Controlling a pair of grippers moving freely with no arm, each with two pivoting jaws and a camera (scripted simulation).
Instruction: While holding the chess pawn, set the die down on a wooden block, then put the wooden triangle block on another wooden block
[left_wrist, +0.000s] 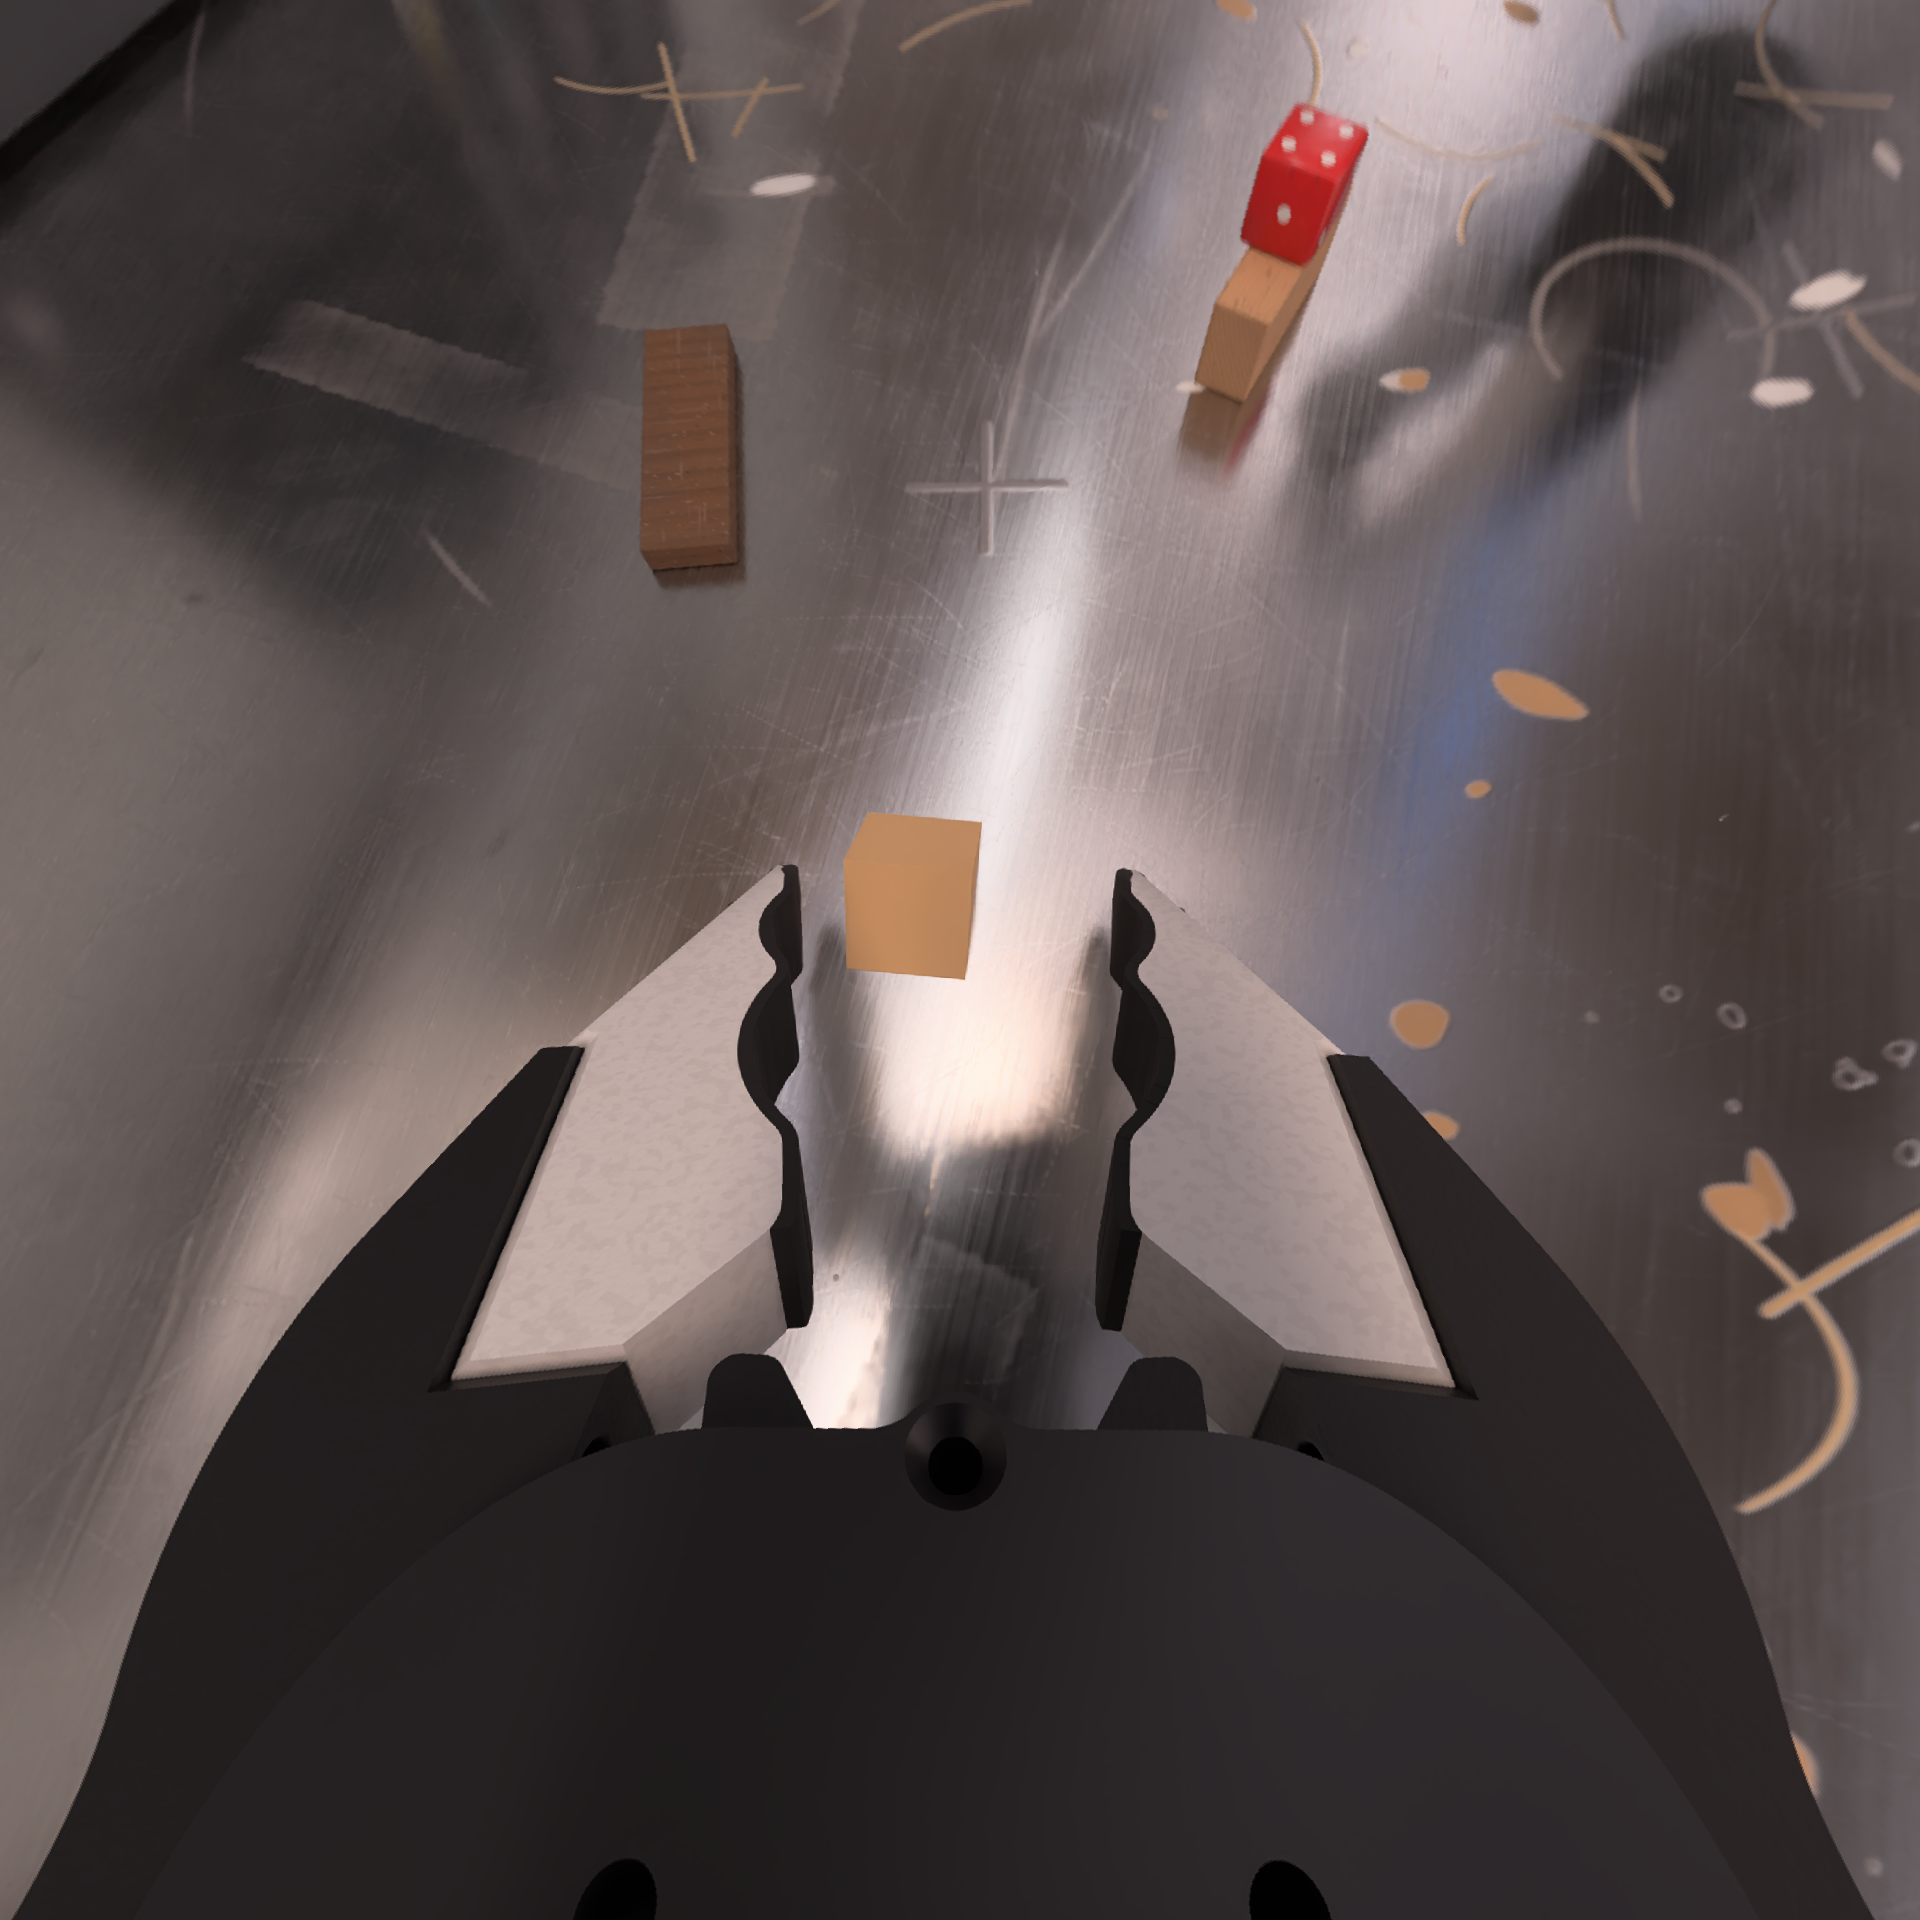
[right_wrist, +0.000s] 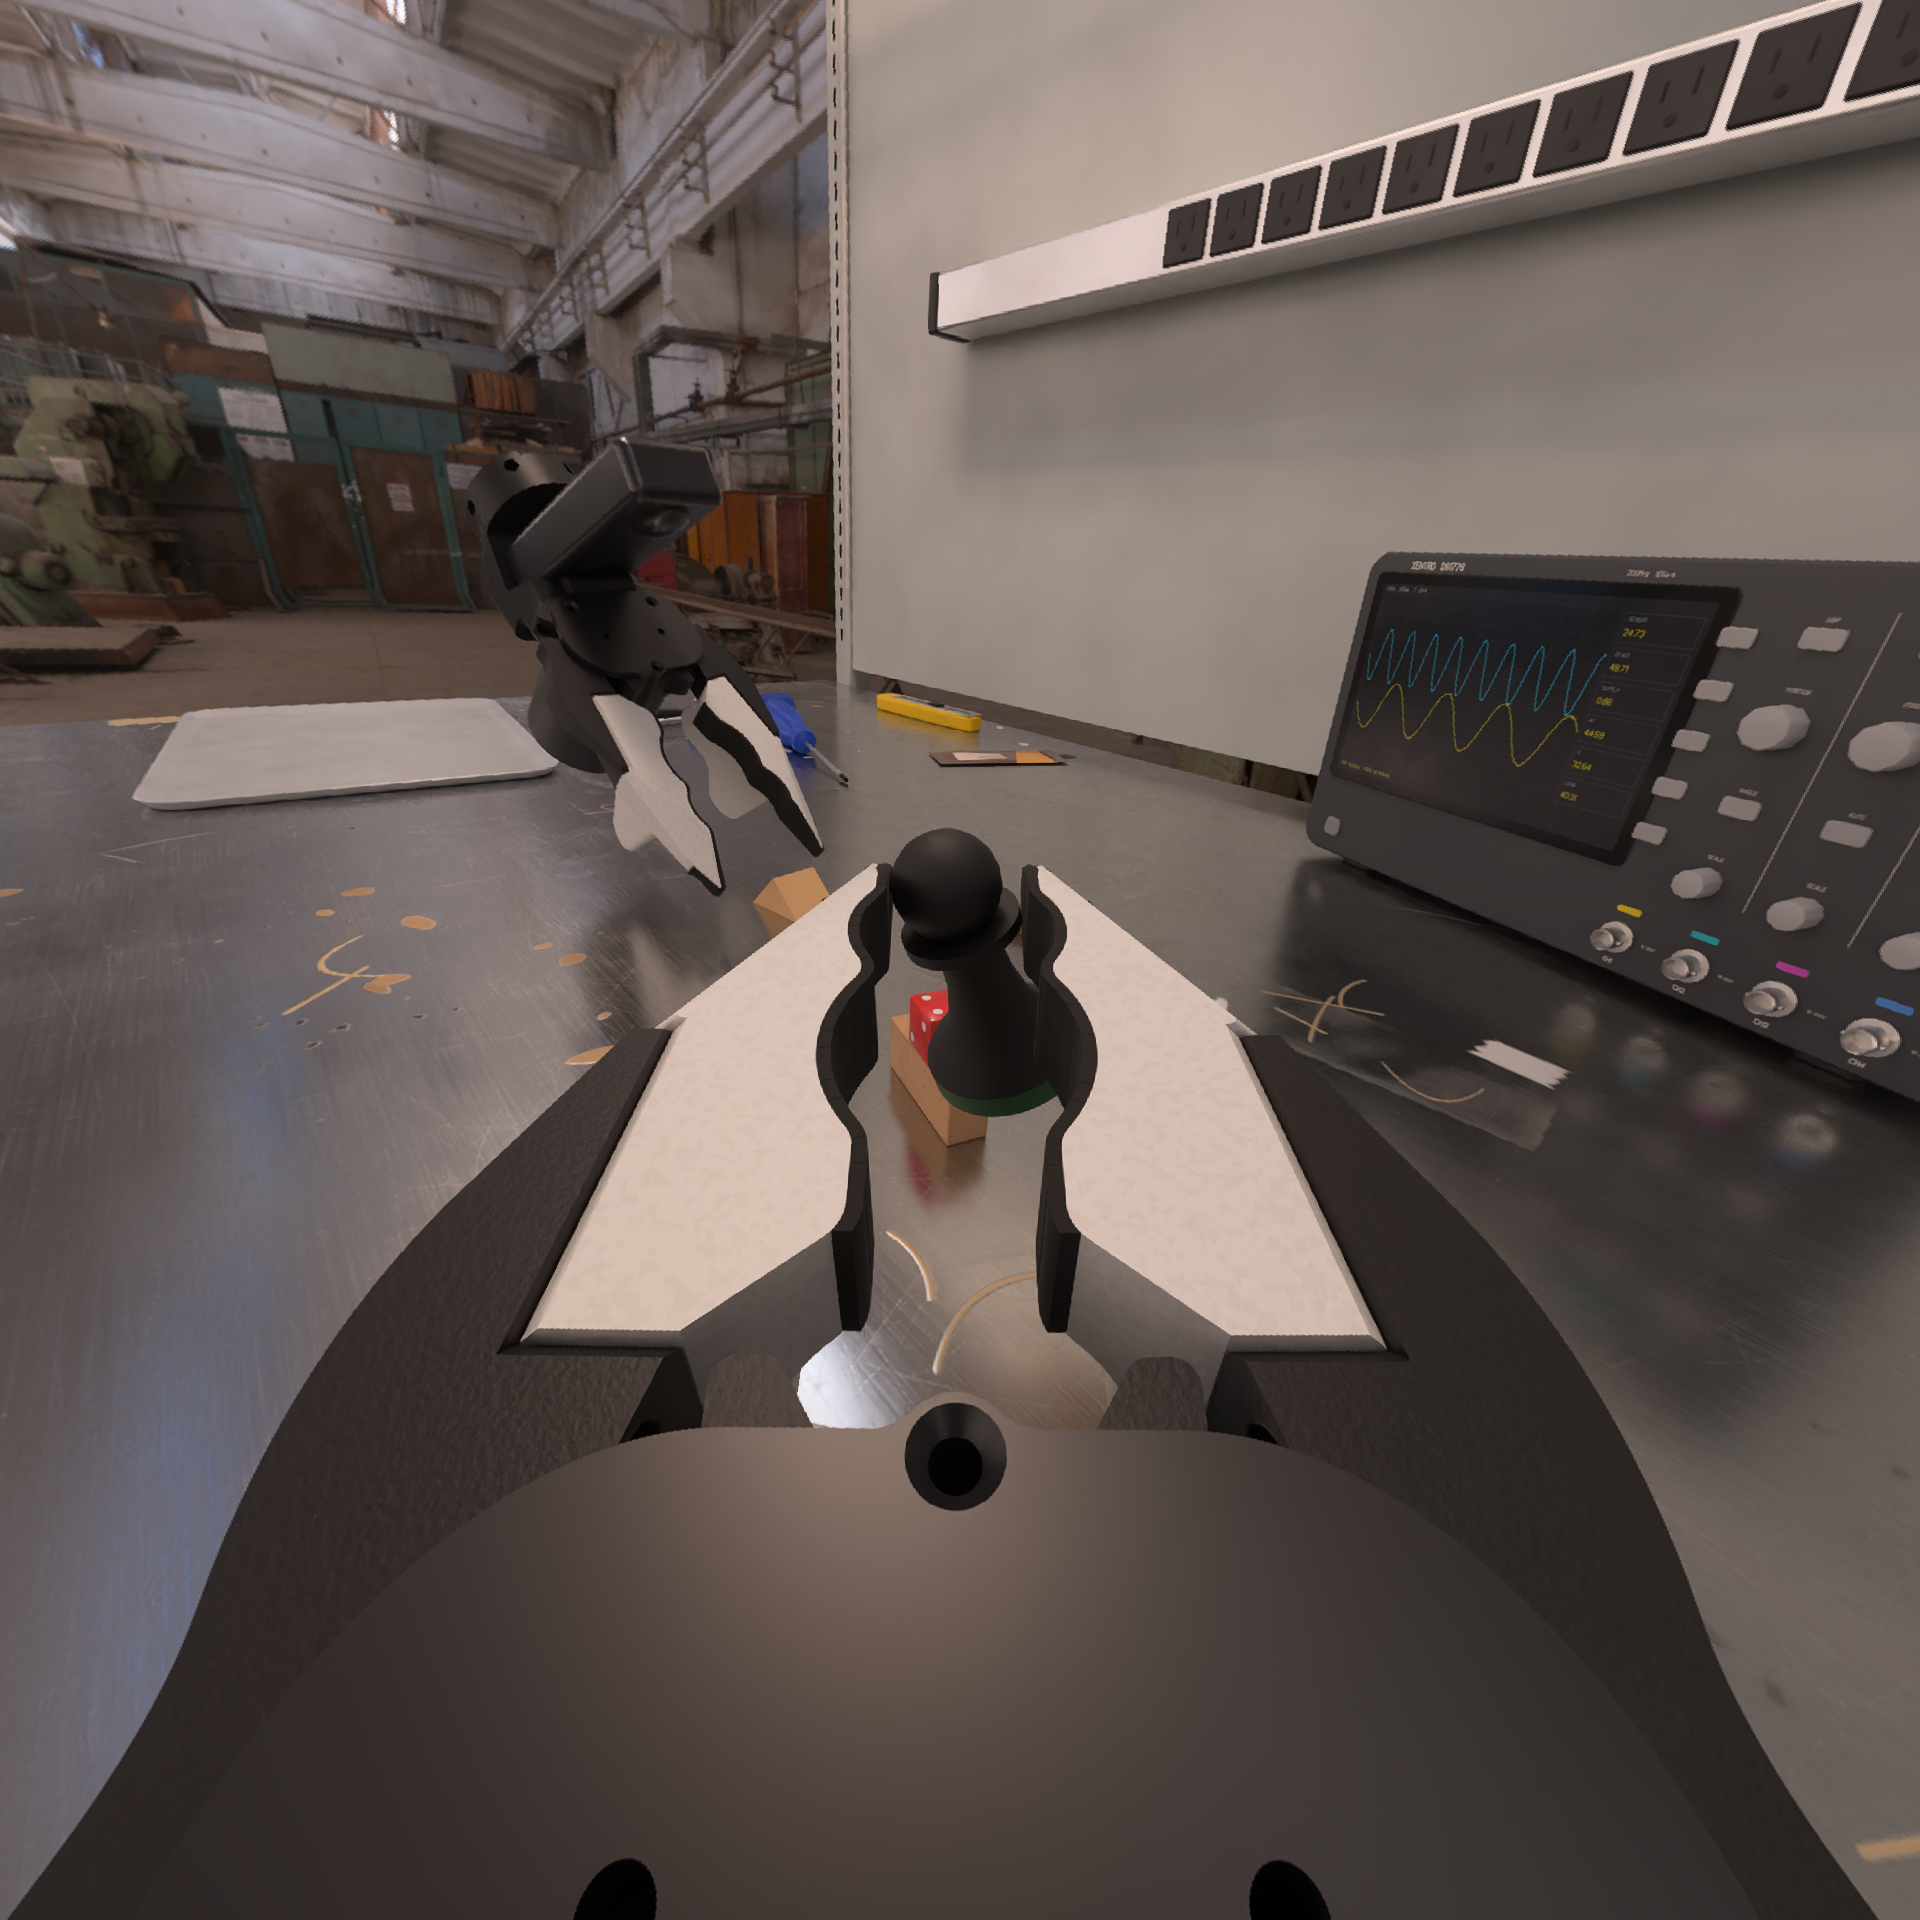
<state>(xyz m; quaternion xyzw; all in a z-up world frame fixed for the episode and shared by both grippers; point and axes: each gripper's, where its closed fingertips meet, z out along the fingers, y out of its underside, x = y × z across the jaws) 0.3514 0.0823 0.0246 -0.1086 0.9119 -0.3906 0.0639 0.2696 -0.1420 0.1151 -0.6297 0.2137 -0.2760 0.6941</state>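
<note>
My right gripper (right_wrist: 958, 904) is shut on a black chess pawn (right_wrist: 971, 997) and holds it upright above the table. Behind the pawn, a red die (right_wrist: 928, 1018) rests on a light wooden block (right_wrist: 935, 1107). Both also show at the far right of the left wrist view: the die (left_wrist: 1302, 182) and the block under it (left_wrist: 1252, 322). A dark brown wooden block (left_wrist: 689, 447) lies flat at the far left. My left gripper (left_wrist: 956, 883) is open and empty, its fingertips on either side of the tan wooden triangle block (left_wrist: 912, 899) lying on the table. From the right wrist view, the left gripper (right_wrist: 767, 864) hangs tilted just over the triangle block (right_wrist: 790, 896).
The scratched metal table (left_wrist: 416, 935) carries a white tray (right_wrist: 343, 748) at the far left and an oscilloscope (right_wrist: 1621, 790) at the right. A blue screwdriver (right_wrist: 790, 722) and a yellow tool (right_wrist: 928, 712) lie near the grey back wall. A power strip (right_wrist: 1455, 177) runs along the wall.
</note>
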